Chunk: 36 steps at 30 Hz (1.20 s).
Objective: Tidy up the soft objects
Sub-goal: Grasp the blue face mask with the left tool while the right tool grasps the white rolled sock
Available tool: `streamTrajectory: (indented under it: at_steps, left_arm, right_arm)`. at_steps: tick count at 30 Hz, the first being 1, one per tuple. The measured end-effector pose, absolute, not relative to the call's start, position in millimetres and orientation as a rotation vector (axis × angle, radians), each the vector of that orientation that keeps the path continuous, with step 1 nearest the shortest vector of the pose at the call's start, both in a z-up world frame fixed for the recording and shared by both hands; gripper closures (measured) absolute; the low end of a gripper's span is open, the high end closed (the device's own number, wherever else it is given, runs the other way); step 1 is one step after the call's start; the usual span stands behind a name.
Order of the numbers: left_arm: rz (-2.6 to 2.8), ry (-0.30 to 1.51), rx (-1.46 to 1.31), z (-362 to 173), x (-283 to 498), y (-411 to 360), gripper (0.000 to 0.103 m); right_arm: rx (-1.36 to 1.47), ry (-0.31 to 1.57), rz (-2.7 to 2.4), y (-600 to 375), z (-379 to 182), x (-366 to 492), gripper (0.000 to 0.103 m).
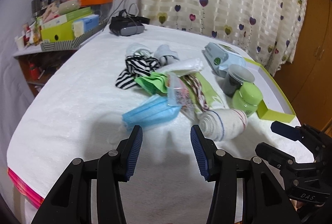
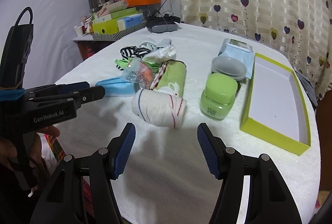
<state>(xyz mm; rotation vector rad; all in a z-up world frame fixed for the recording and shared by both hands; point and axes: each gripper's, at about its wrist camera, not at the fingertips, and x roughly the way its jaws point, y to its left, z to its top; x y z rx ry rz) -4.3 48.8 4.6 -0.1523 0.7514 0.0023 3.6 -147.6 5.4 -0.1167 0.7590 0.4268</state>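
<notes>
Our left gripper point(image 1: 166, 132) hangs wide apart and empty just above the white table point(image 1: 68, 103), its tips nearly at the blue face mask point(image 1: 150, 112). Our right gripper point(image 2: 166, 130) is just as wide and empty, low over the cloth, with the rolled white sock point(image 2: 158, 108) straight ahead of its tips and very near.

Beyond those two lies the rest of the soft pile: a green cloth point(image 2: 172, 79) rolled beside the sock, a clear plastic packet point(image 2: 137, 74) resting on the mask, a white cloth point(image 1: 184, 67), a black-and-white striped piece point(image 1: 137, 70) and some pale socks point(image 1: 149, 51) at the far end. To the right stand a green jar point(image 2: 219, 96) and a grey-lidded jar point(image 2: 228, 67), with a wipes pack point(image 2: 236, 50) behind them. The green box point(image 2: 269, 130), open and bare inside, sits at the table's right edge, well apart from the pile.

We judge that nothing is picked yet; we are at the reach. The box looks the likely home for the soft things. Next, the right gripper should ease forward around the sock roll and close across its middle, firmly enough not to let it unroll, then carry it over the jars to the box.
</notes>
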Motion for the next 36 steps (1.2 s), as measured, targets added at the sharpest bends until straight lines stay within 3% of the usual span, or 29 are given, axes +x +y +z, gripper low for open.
streamTrajectory:
  at_steps: [36]
  left_arm:
    - [-0.164,0.766,0.077,-27.3,59.0,77.2,0.056]
  right_arm:
    - [-0.502,0.705,0.632,-92.6,-18.1,51.2,0.04]
